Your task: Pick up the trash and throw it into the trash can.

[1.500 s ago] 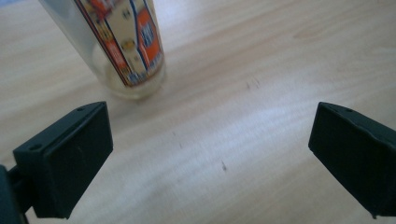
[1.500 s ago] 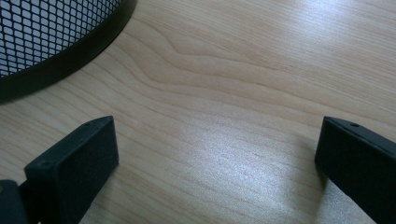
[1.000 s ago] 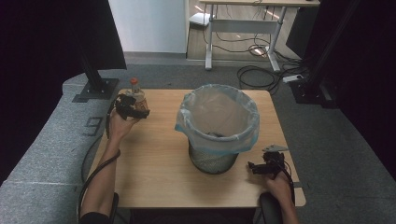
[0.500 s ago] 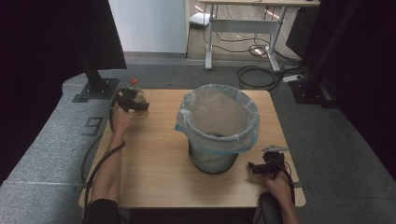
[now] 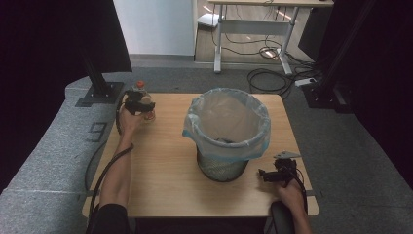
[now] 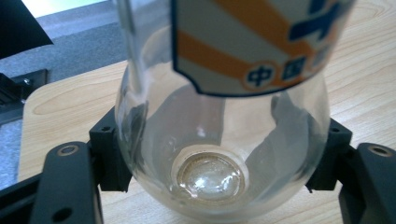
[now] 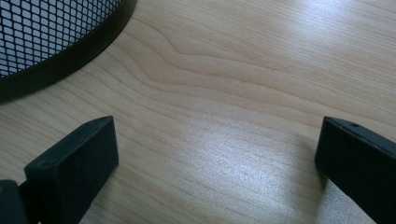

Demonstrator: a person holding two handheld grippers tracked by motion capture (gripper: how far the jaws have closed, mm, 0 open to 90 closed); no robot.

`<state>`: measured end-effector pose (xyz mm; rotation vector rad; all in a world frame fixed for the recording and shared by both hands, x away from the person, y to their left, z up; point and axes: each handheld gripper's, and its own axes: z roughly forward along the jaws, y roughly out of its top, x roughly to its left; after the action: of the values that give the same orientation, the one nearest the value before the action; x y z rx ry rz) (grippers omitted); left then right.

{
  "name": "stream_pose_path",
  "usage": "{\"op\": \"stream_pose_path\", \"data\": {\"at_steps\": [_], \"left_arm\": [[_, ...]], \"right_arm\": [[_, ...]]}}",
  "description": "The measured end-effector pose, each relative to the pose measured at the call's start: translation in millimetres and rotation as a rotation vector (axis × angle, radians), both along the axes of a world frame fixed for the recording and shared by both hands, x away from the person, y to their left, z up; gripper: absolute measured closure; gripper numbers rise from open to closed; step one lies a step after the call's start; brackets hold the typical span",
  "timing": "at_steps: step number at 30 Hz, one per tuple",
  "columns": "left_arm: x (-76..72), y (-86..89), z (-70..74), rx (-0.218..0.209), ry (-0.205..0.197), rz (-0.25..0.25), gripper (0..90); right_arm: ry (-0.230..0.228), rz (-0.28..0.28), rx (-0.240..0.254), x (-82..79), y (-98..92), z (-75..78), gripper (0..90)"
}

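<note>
Your light wooden rectangular table (image 5: 160, 185) carries everything. Near its middle stands the black wire-mesh waste bin (image 5: 221, 168) lined with a pale blue plastic bag (image 5: 226, 117); something dark lies at the bottom, too small to tell what. In the right gripper view, the bin's mesh wall (image 7: 46, 32) sits in the top left corner.

Far left corner of the table: the clear plastic bottle with a red cap and orange-and-blue label (image 5: 142, 100) stands upright, well apart from the bin. Your left gripper (image 5: 139, 105) has just been closing its jaws and now pinches that bottle. In the left gripper view, both black pads press the rounded lower body of the bottle (image 6: 219, 140), one on each side, base on the wood.

Your right gripper (image 5: 273, 174) rests at the near right edge, just beside the bin's foot. Its jaws are spread wide with bare wood (image 7: 224, 112) between them.
</note>
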<state>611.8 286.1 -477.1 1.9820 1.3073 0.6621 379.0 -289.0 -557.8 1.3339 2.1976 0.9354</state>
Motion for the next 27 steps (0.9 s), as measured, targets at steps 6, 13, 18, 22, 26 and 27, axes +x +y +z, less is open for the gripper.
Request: {"op": "stream_pose_path", "data": {"at_steps": [6,13,18,22,26,27], "left_arm": [[-4.3,-2.2,0.9,0.003,0.004,0.004,27.7],[-9.8,-4.3,5.8,0.02,0.025,-0.002,27.8],[-18.7,-4.2,13.6,0.0,0.024,-0.029,27.8],[-28.4,-6.5,18.9,0.001,0.03,-0.059,27.8],[-39.0,-8.5,24.5,-0.015,0.042,-0.093,27.8],[-41.8,-9.6,26.2,-0.014,0.044,-0.101,27.8]], "right_arm": [[0.0,0.0,0.0,0.0,0.0,0.0,0.0],[0.0,0.0,0.0,0.0,0.0,0.0,0.0],[0.0,0.0,0.0,0.0,0.0,0.0,0.0],[0.0,0.0,0.0,0.0,0.0,0.0,0.0],[0.0,0.0,0.0,0.0,0.0,0.0,0.0],[0.0,0.0,0.0,0.0,0.0,0.0,0.0]]}}
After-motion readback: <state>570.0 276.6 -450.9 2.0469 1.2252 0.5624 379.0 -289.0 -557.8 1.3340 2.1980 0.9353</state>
